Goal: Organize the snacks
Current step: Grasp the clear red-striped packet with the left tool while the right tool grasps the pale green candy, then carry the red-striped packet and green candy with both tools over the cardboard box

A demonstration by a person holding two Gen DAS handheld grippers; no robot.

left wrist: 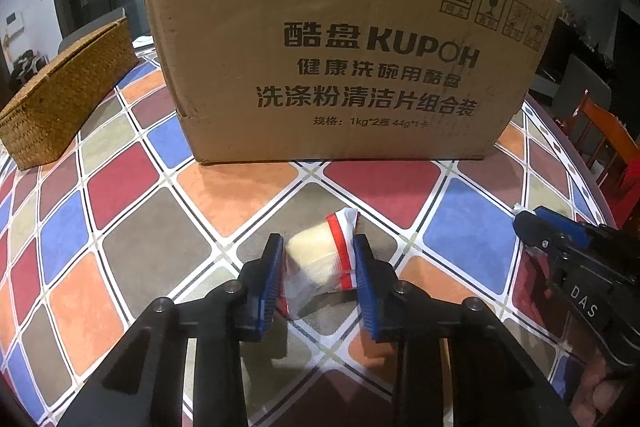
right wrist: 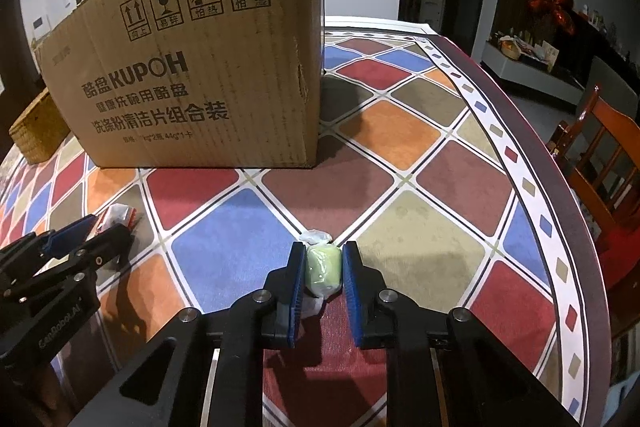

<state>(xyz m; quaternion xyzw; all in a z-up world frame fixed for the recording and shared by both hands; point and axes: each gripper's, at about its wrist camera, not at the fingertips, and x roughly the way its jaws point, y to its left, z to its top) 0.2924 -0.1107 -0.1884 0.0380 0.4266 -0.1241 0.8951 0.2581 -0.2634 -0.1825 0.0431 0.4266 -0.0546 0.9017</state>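
- Our left gripper (left wrist: 318,247) is pinching a pale yellowish snack (left wrist: 316,259) in a clear wrapper with red stripes. Both blue pads press on the wrapper's sides, and the snack sits on the table (left wrist: 120,183).
- Our right gripper (right wrist: 322,259) is clamped on a small light-green candy (right wrist: 323,269) in a clear twisted wrapper, with the pads snug against both sides. It's also down at the tabletop, right where a blue tile meets a tan one.
- No earlier shot here, so we're only going by how things sit now.
- A big cardboard box (left wrist: 352,39) with printed Chinese text and "KUPOH" stands upright on the table behind both snacks, well apart from them.
- A woven basket (left wrist: 64,95) sits just left of the box, near the table's far left edge in the left camera view.
- The table has a tablecloth with red, blue, orange, tan and brown diamond tiles.
- From the right camera we can see the left gripper off to the left with the tip of its wrapper poking out past the fingers.
- A wooden chair (right wrist: 600,155) stands beyond the right edge of the table.
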